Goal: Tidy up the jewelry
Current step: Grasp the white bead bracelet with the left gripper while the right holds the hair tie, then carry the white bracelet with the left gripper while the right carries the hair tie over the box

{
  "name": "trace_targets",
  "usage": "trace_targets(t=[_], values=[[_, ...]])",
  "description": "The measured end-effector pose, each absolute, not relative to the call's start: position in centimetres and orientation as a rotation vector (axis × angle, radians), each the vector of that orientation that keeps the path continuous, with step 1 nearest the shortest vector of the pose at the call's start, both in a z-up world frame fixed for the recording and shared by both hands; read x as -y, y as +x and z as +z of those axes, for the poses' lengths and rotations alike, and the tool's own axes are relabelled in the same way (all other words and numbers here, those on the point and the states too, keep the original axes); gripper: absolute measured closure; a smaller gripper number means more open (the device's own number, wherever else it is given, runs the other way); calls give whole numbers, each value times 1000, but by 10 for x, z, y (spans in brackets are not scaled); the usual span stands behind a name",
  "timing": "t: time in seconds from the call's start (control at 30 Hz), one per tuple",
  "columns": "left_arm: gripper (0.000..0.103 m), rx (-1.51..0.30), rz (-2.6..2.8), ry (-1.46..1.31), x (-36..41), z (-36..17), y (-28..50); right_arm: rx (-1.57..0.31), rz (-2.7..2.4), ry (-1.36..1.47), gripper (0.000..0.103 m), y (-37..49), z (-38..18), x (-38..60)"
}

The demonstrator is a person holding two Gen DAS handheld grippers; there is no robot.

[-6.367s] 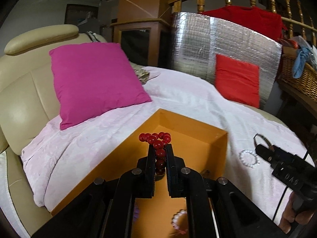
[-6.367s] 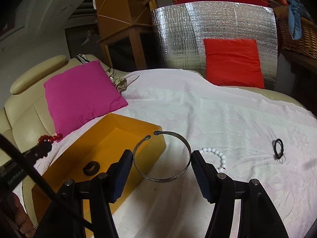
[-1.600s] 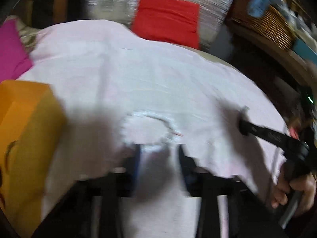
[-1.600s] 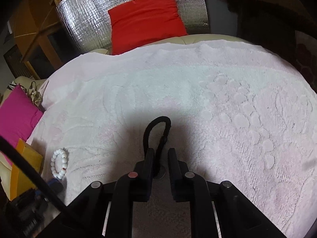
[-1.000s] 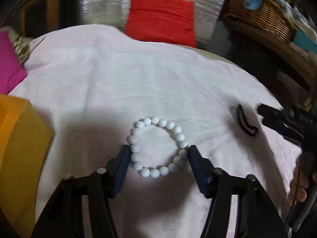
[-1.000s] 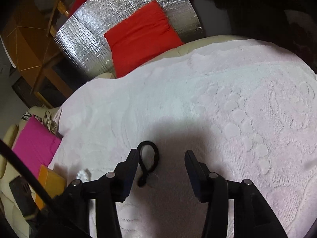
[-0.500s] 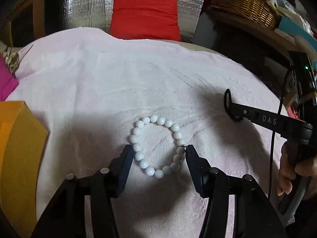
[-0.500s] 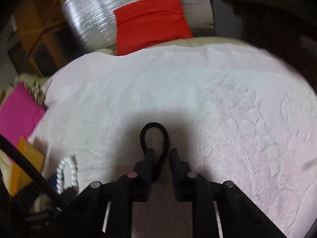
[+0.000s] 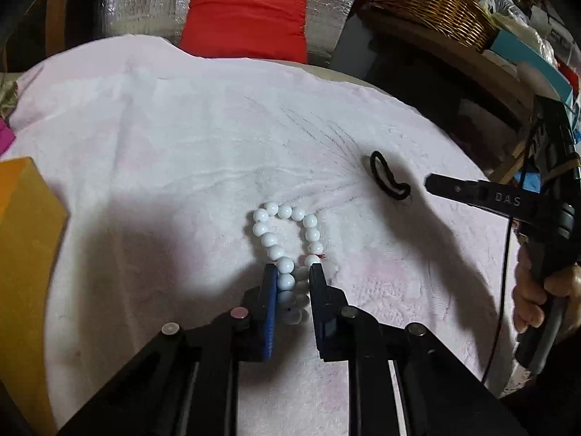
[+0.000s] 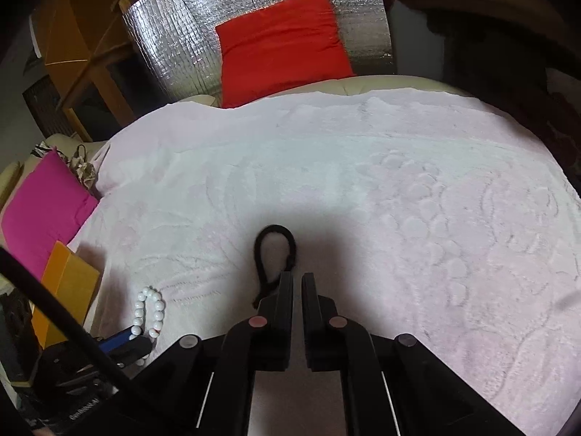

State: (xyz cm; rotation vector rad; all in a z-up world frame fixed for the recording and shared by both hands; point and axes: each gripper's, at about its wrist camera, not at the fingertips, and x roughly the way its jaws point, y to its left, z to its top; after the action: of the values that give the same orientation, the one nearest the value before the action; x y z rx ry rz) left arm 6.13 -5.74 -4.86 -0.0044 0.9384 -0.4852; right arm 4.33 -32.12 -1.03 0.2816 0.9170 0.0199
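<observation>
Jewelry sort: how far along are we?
Done: cannot tell; the orange box's inside is hidden. In hand: the left gripper has just been closing and pinches the white bead bracelet on the blanket. The right gripper is shut beside the black loop, apparently missing it. Left: lift the bracelet to the box, regrasp the loop, box it.

Left gripper (image 9: 293,272) pointed steeply down, jaws just drawn in, white bead bracelet (image 9: 287,250) pinched between pads. Right gripper (image 10: 297,278) angled down, jaws nearly closed; black hair tie (image 10: 274,254) seemingly beside left finger, grip not confirmed. Right hand (image 9: 544,290) wrapped round handle.
</observation>
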Motion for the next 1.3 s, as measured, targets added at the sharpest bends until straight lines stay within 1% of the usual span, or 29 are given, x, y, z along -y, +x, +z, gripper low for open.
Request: trace_targets(t=[0.03,0.07,0.1,0.13,0.17,0.2,0.23,0.27,0.3,0.33,0.47,0.5,0.53,0.57,0.6,0.63,0.67,0.73,0.77,0.8,1.0,1.3], values=[[84,-932,-473,2,56,-48,61,-922,22,291,97,44,-11,323],[80,-928,-458,9,55,-47,62,-923,20,305,97,44,-11,327],[68,-927,-446,5,53,-47,63,-918,16,320,96,43,-11,330],[60,-927,-435,1,52,-48,64,-920,14,337,95,43,-11,332],[49,-922,-424,-1,52,-48,65,-925,19,361,92,44,-12,334],[48,-917,-423,1,53,-49,66,-924,30,398,83,46,-12,337],[48,-920,-429,5,55,-50,65,-921,36,420,71,48,-14,338],[48,-926,-435,11,58,-51,66,-917,42,445,64,50,-14,338],[48,-932,-440,23,62,-54,67,-908,48,457,51,51,-14,337],[48,-935,-444,35,63,-55,66,-899,52,459,50,52,-14,335],[48,-923,-461,95,72,-57,61,-919,55,431,50,64,-20,319],[51,-923,-465,102,73,-57,60,-937,49,422,53,68,-23,314],[55,-921,-466,108,74,-57,60,-955,43,413,57,72,-27,311],[63,-919,-471,112,74,-57,60,-976,30,398,61,76,-32,306],[73,-916,-476,116,74,-57,59,-970,6,370,70,78,-34,302],[78,-914,-477,118,73,-57,58,-957,-11,339,85,78,-33,298],[83,-914,-482,119,72,-56,57,-954,-16,312,91,77,-31,295],[85,-911,-492,112,71,-54,56,-939,-25,294,96,76,-29,292],[86,-909,-497,109,70,-53,56,-931,-27,281,96,74,-28,291],[94,-906,-505,104,69,-51,56,-919,-31,269,97,73,-26,291],[94,-861,-494,72,58,-34,45,-861,-20,289,97,59,-9,301],[94,-771,-471,24,44,-4,21,-820,23,311,97,42,12,303]])
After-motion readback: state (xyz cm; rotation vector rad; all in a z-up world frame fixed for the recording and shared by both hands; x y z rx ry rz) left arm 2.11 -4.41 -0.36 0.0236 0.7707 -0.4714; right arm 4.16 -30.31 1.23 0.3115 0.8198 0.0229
